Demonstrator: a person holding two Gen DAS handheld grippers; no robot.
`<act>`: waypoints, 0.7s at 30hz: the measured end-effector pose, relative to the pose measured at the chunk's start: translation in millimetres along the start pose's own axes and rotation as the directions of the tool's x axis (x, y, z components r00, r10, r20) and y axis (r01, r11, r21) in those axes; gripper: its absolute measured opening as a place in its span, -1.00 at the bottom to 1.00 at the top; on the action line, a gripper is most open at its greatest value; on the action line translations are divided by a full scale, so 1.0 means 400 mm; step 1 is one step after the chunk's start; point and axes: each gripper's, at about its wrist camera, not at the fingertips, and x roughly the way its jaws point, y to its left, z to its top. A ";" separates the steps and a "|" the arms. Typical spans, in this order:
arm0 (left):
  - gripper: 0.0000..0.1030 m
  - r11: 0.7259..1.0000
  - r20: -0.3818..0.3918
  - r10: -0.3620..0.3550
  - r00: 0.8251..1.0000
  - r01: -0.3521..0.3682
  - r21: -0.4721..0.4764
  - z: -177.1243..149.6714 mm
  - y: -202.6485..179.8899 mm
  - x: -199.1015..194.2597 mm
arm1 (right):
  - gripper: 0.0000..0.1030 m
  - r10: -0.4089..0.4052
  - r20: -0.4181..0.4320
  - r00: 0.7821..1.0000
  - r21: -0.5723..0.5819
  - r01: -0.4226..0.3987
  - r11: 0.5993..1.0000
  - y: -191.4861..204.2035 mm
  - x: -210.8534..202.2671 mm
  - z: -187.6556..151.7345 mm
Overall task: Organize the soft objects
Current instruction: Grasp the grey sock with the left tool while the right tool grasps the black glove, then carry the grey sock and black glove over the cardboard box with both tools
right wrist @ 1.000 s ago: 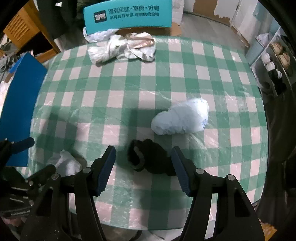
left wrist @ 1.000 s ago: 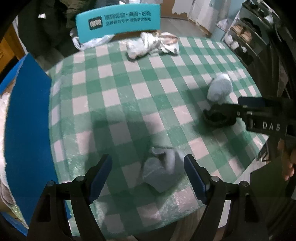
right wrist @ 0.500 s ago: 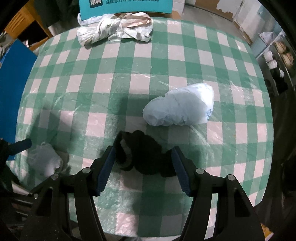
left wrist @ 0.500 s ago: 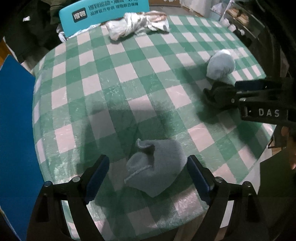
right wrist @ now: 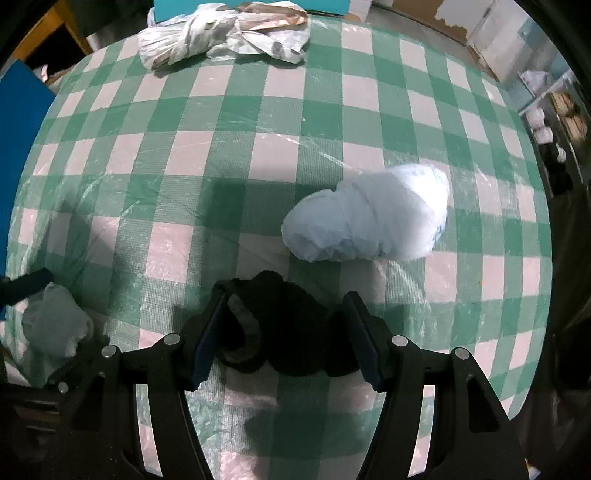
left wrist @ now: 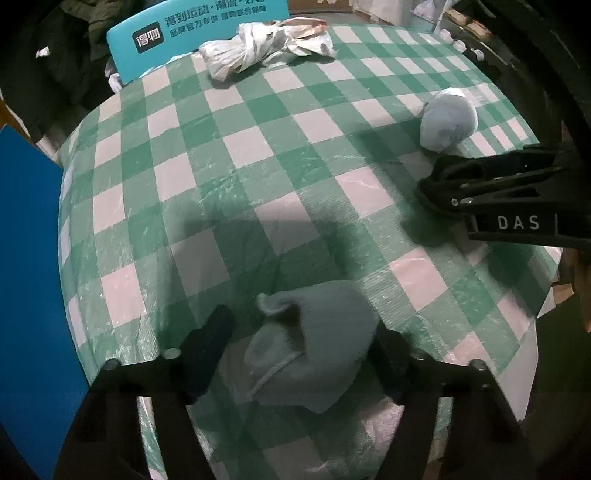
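Green-and-white checked cloth covers the round surface (left wrist: 258, 147); dim room, teal chair back (left wrist: 199, 26) at the far edge, blue panel (left wrist: 26, 258) off to the left.

Left hand-held gripper (left wrist: 301, 343): I see its jaws closing around the grey sock (left wrist: 310, 343), which lies near the front edge. The right-side finger is touching the sock's edge; the left-side one looks just clear of it. Not clamped yet, as far as I can tell.

Right hand-held gripper (right wrist: 284, 332): jaws part-open, straddling the black sock (right wrist: 280, 328). Pads sit right at its two sides; I can't tell whether they press on it. Light blue bundle (right wrist: 369, 218) lies just beyond it, apart. Crumpled white bag (right wrist: 221, 33) sits at the far edge.

Versus a second ago: both hand-held grippers are lower and closer to the cloth, socks now fill the space between the fingers. Left jaws are narrower than before; right jaws are about the same width. Socks, bundle and bag haven't moved on the surface.

Pose: both point steeply down at the surface, right one nearly straight down. From the left wrist view I see the right unit coming in from the right side, a bit of the person's hand (left wrist: 583, 291) behind it.
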 end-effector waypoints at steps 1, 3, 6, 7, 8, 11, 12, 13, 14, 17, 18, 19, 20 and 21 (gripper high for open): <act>0.16 1.000 0.002 0.002 1.000 -0.002 0.001 0.004 -0.004 -0.001 | 0.21 0.007 -0.001 1.000 0.012 -0.007 1.000 -0.002 0.001 -0.003; -0.02 1.000 0.005 -0.004 1.000 0.004 0.000 0.013 -0.005 -0.006 | -0.01 0.024 0.001 1.000 0.023 -0.024 0.999 -0.006 0.000 -0.007; -0.21 1.000 0.004 -0.004 1.000 0.004 -0.008 0.021 0.000 -0.008 | -0.26 0.035 0.005 0.999 0.016 -0.035 0.999 -0.010 -0.008 -0.026; -0.27 1.000 0.004 -0.004 1.000 0.004 -0.014 0.024 0.004 -0.010 | -0.28 0.037 0.006 0.999 0.012 -0.037 0.999 -0.008 -0.008 -0.030; -0.33 1.000 0.003 -0.008 1.000 0.008 -0.021 0.028 0.006 -0.011 | -0.30 0.039 0.008 0.999 0.012 -0.039 0.999 -0.006 -0.010 -0.033; -0.40 0.999 0.016 -0.009 1.000 0.010 -0.035 0.038 0.014 -0.013 | -0.32 0.074 0.014 0.997 0.014 -0.074 0.997 0.001 -0.017 -0.040; -0.41 0.999 0.023 -0.003 1.000 0.004 -0.036 0.038 0.016 -0.017 | -0.32 0.078 0.020 0.997 0.012 -0.079 0.997 0.007 -0.018 -0.045; -0.42 0.999 0.030 0.002 1.000 -0.001 -0.037 0.036 0.017 -0.024 | -0.32 0.081 0.028 0.996 0.010 -0.082 0.997 0.009 -0.024 -0.045; -0.42 0.999 0.035 0.006 0.999 -0.005 -0.040 0.034 0.019 -0.030 | -0.32 0.087 0.037 0.995 0.009 -0.088 0.996 0.011 -0.032 -0.046; -0.43 0.999 0.049 0.010 0.999 -0.007 -0.044 0.031 0.024 -0.048 | -0.32 0.109 0.067 0.992 0.007 -0.109 0.994 0.021 -0.057 -0.043; -0.43 0.999 0.053 0.016 0.998 -0.013 -0.044 0.031 0.026 -0.054 | -0.32 0.113 0.076 0.991 0.006 -0.114 0.993 0.023 -0.065 -0.043; -0.43 0.999 0.060 0.024 0.998 -0.021 -0.048 0.032 0.029 -0.062 | -0.32 0.115 0.084 0.990 0.007 -0.116 0.993 0.023 -0.074 -0.037; -0.43 0.998 0.064 0.025 0.998 -0.022 -0.052 0.031 0.035 -0.069 | -0.32 0.119 0.091 0.989 0.006 -0.120 0.993 0.023 -0.080 -0.035; -0.43 0.998 0.071 0.024 0.997 -0.020 -0.057 0.033 0.040 -0.078 | -0.32 0.124 0.098 0.987 0.003 -0.125 0.992 0.026 -0.088 -0.034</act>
